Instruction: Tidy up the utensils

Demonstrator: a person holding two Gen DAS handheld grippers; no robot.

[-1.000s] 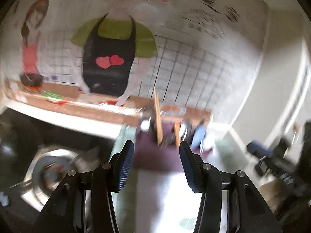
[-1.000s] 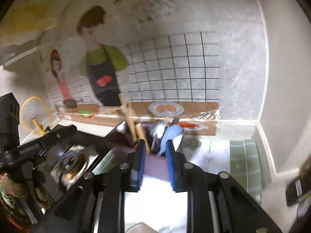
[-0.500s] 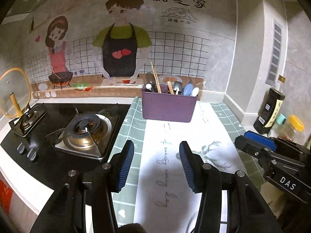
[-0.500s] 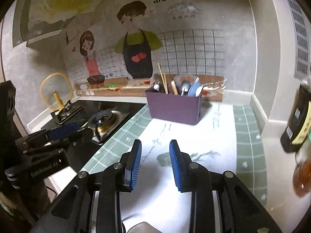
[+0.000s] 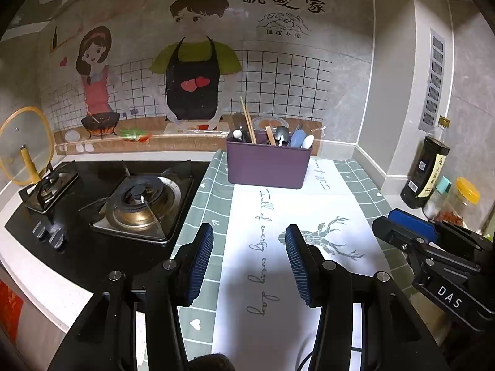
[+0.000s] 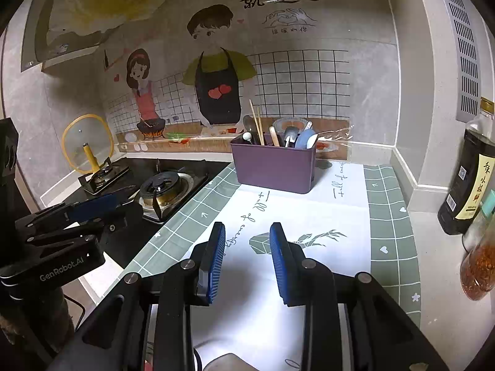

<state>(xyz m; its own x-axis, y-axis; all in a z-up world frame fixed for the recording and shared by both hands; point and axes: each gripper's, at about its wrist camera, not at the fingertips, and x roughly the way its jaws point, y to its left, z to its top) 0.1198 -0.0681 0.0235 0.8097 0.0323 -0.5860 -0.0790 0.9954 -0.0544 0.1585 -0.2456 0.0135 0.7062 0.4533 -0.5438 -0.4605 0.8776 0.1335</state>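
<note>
Both grippers, left gripper (image 5: 249, 261) and right gripper (image 6: 247, 258), hover empty-jawed, spread, before the purple utensil bin (image 5: 267, 164); approach one handle squarely.

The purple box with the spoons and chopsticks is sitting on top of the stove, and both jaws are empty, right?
Not quite. The purple box isn't on the stove; it stands on the green-checked cloth beside it, near the back wall. The left wrist view shows this clearly. The rest is right: spoons and chopsticks stick out of it, and both the left gripper and right gripper have empty jaws.
</note>
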